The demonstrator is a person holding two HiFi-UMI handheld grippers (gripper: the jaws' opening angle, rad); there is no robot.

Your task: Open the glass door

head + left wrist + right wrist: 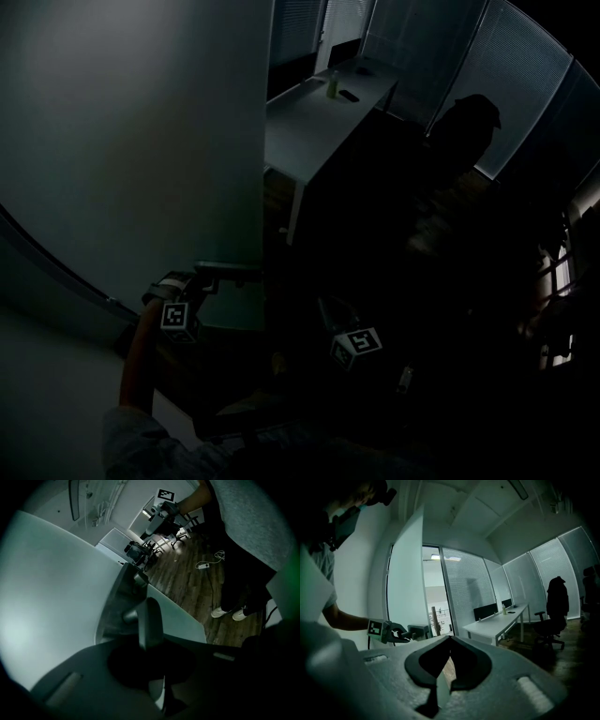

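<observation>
Glass door (pixel 141 141): one; one handle (pixel 149 620) within left gripper (pixel 202 281); right gripper (pixel 450 638) empty.

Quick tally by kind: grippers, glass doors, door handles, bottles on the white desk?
Grippers: 2, the left gripper and the right gripper
Glass door: 1
Door handle: 1, between the left jaws
Bottle: 1
Total: 5
</observation>
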